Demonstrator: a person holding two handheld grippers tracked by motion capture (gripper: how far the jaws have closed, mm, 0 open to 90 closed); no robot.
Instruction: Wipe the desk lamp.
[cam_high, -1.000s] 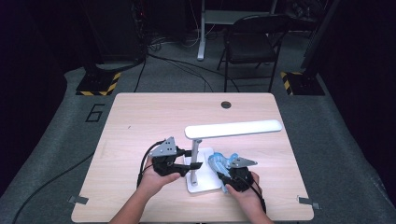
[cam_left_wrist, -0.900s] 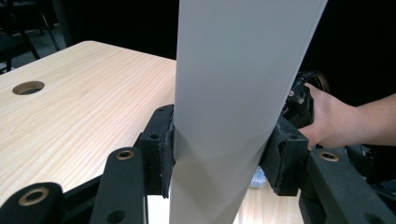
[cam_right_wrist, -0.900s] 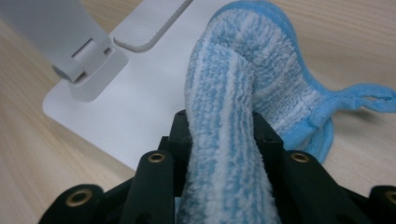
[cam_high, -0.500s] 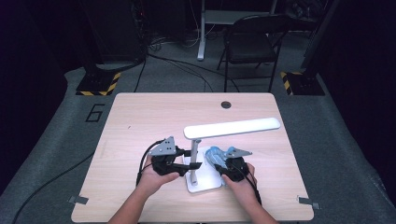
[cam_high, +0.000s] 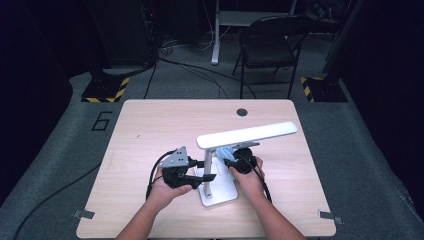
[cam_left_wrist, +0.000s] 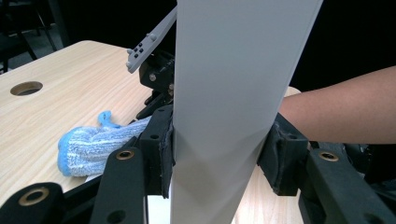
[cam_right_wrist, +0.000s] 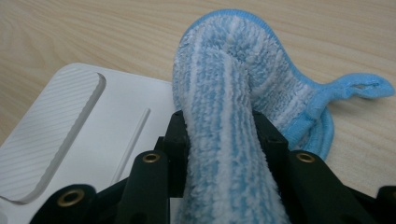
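Digit "6" (cam_high: 102, 121) marks floor (nothing else legible); left gripper (cam_left_wrist: 219, 154) clamps lamp post (cam_left_wrist: 233, 93), right gripper (cam_right_wrist: 224, 135) pinches cloth (cam_right_wrist: 229, 93).

One readable marking: a large digit "6" (cam_high: 101, 120) is showing on the grey carpeted floor (cam_high: 60, 150), left of the table.

cloth (cam_right_wrist: 224, 93): blue-white striped | lamp (cam_high: 247, 134): white | table (cam_high: 150, 125): light wood | tongs (cam_left_wrist: 219, 154): black

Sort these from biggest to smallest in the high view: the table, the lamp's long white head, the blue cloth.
1. table
2. lamp's long white head
3. blue cloth, mostly hidden under the lamp head
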